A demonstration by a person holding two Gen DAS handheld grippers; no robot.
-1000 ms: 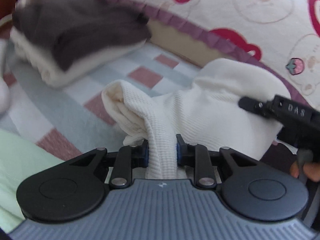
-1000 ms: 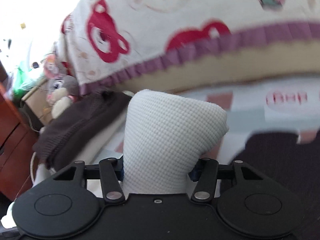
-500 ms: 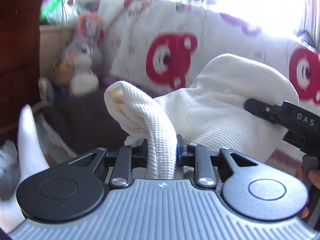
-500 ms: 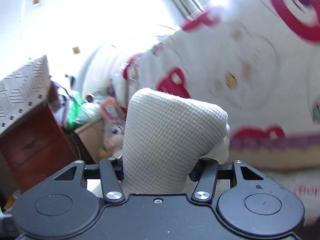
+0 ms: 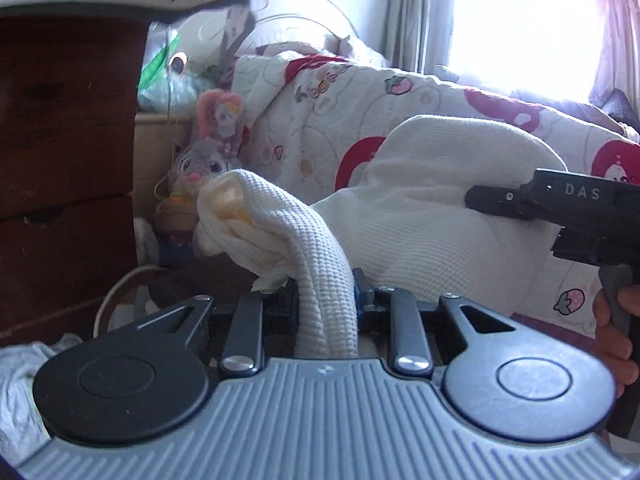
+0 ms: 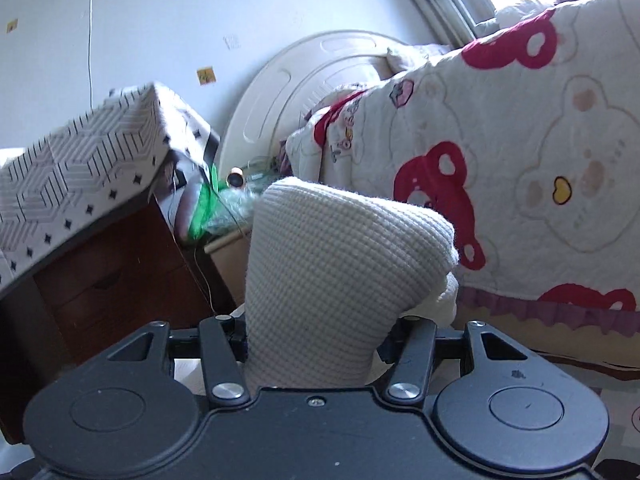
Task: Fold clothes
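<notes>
A folded cream waffle-knit garment point(image 5: 420, 216) is held up in the air between both grippers. My left gripper point(image 5: 326, 300) is shut on one bunched end of it. My right gripper point(image 6: 316, 344) is shut on the other end, which bulges up over its jaws as a thick fold point(image 6: 336, 268). The right gripper's black body point(image 5: 568, 204) shows at the right of the left wrist view, with the hand below it. The fingertips of both grippers are hidden by cloth.
A bear-print quilt point(image 6: 520, 184) is heaped on the bed behind. A dark wooden drawer unit point(image 5: 64, 168) stands at the left with a patterned cloth point(image 6: 80, 168) on top. A plush rabbit point(image 5: 208, 160) sits by the round headboard point(image 6: 312, 72). A bright window point(image 5: 528, 20) is at the back.
Both grippers have lifted the garment and tilted upward. The view has swung from the checked bedsheet and the folded dark and white pile up to the quilt, headboard and wall.
</notes>
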